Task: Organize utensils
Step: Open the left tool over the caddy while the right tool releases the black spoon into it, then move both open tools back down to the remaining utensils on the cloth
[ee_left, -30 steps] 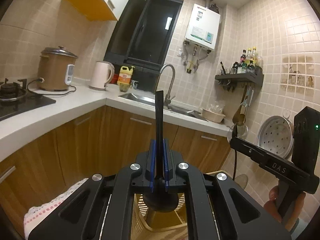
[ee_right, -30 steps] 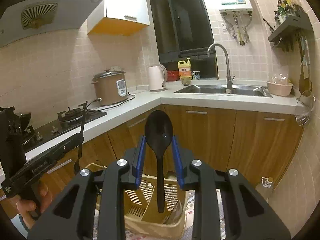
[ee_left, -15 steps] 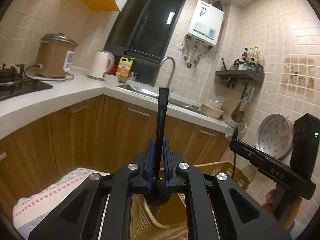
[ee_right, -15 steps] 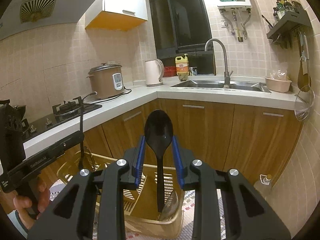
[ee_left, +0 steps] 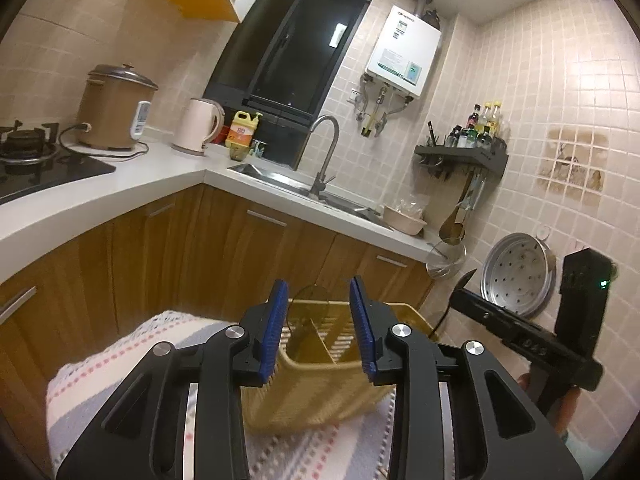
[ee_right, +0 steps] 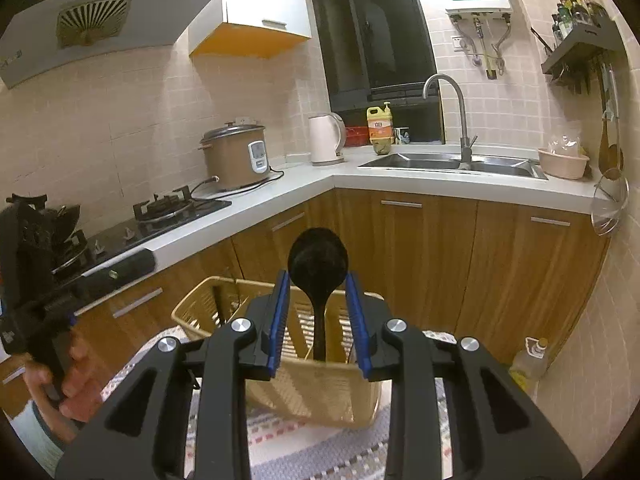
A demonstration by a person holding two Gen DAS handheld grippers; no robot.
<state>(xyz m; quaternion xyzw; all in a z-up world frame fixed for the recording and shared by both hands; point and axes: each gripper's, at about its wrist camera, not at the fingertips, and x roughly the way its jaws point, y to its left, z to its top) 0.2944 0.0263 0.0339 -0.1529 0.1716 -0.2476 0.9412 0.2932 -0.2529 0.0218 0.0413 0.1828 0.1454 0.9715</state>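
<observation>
Over the basket (ee_left: 320,376), our left claw (ee_left: 319,328) is opening, empty; right claw (ee_right: 316,320) grasps the black ladle (ee_right: 318,264). Next we lower it in.

Basket (ee_right: 320,384) blocks way at 6 o'clock; black spoon (ee_right: 318,264) stands inside; cabinets (ee_right: 432,256) wall off 12 o'clock.

A tan slatted plastic utensil basket (ee_right: 320,396) sits on a striped cloth (ee_left: 120,372), with an upright divider inside. A black ladle-like spoon (ee_right: 319,268) stands upright above the basket, bowl uppermost, handle pointing down into it.
</observation>
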